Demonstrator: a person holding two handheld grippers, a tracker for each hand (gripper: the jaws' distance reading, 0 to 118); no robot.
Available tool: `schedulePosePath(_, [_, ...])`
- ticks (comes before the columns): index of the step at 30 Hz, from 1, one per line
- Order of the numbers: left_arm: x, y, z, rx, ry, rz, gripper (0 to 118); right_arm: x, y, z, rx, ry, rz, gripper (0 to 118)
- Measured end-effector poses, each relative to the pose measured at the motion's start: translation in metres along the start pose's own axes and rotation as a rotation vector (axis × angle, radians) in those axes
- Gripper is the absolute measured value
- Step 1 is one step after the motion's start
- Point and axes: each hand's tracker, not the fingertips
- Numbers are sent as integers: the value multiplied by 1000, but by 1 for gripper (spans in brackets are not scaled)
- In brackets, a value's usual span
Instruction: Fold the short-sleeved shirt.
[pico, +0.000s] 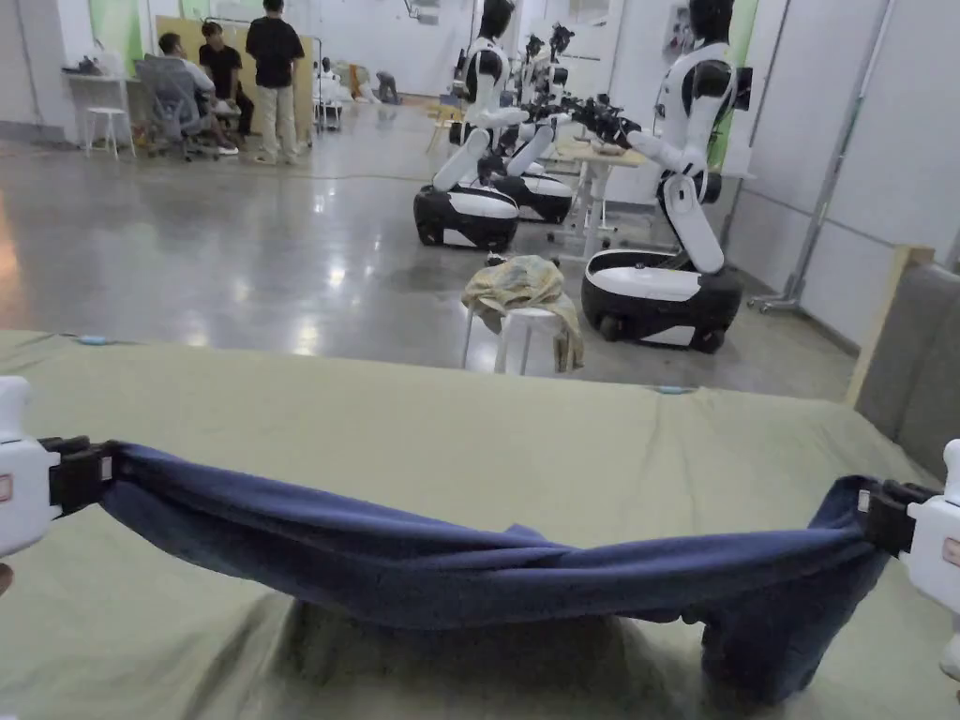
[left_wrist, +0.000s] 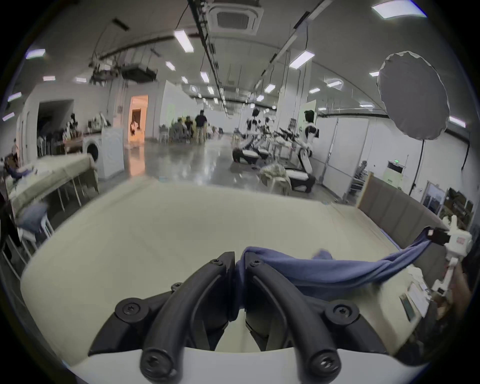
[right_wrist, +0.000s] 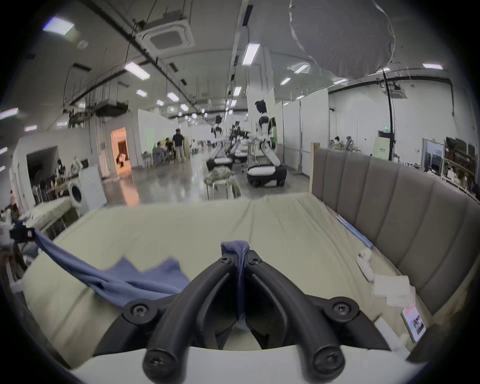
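Left hand-held gripper (pico: 94, 469): at the near left edge of the head view, white body with black jaws clenched on one end of the navy short-sleeved shirt (pico: 487, 572). In its own view both jaws close together on blue cloth.

Right hand-held gripper (pico: 877, 516): at the near right edge, jaws clamped on the other end of the shirt; a pinch of cloth stands up between the tips in its own view.

Shirt: bunched into a rope-like band strung between the two grippers, sagging in the middle above the bed (pico: 469, 441); its right part hangs lower, down to the sheet.

Bed: olive-green sheet, lightly creased; a grey padded headboard (pico: 914, 366) along its right side.

Beyond the bed: a white stool (pico: 525, 342) draped with a yellowish cloth (pico: 520, 286), on a glossy grey floor.

Farther: wheeled white-and-black humanoid robots (pico: 670, 206) around a small table.

Far left: several people (pico: 234, 80), one standing, others seated.
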Motion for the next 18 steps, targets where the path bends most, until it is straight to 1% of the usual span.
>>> schedulePosePath(2, [-21,-44,15,-109,-41,54,9,8,-45,19,-60,8,0,4])
schedulePosePath(3, [-29,-71,21,-173,-35,45,9,10,-70,26,-114,16,15,4])
schedulePosePath(4, [-34,-97,23,-234,14,0,9,12,-95,30,-177,15,34,4])
schedulePosePath(6, [-35,-140,29,-353,54,-2,10,11,-147,31,-302,28,92,4])
schedulePosePath(7, [-40,-159,29,-390,22,43,11,13,-176,23,-347,31,157,4])
schedulePosePath(8, [-43,-171,29,-397,19,70,22,9,-192,19,-378,-16,218,4])
schedulePosePath(9, [-42,-177,28,-407,39,76,43,8,-205,16,-397,-27,256,5])
schedulePosePath(10, [-40,-175,28,-397,37,61,76,6,-209,21,-374,-6,231,19])
schedulePosePath(11, [-36,-169,30,-390,50,48,91,7,-206,23,-373,0,212,51])
schedulePosePath(12, [-31,-160,37,-356,96,-17,92,8,-197,26,-375,17,176,91])
schedulePosePath(13, [-20,-147,47,-299,131,-100,92,6,-185,32,-335,39,142,107])
schedulePosePath(14, [-6,-130,59,-235,156,-170,92,2,-168,44,-247,26,158,104])
schedulePosePath(15, [8,-118,74,-146,151,-223,92,-5,-150,59,-150,18,158,103])
schedulePosePath(16, [25,-105,89,-53,125,-260,92,-15,-131,73,-62,27,134,105])
schedulePosePath(17, [40,-95,101,28,115,-284,92,-24,-116,85,26,53,92,105])
schedulePosePath(18, [51,-89,106,93,93,-267,92,-34,-104,95,111,99,47,106])
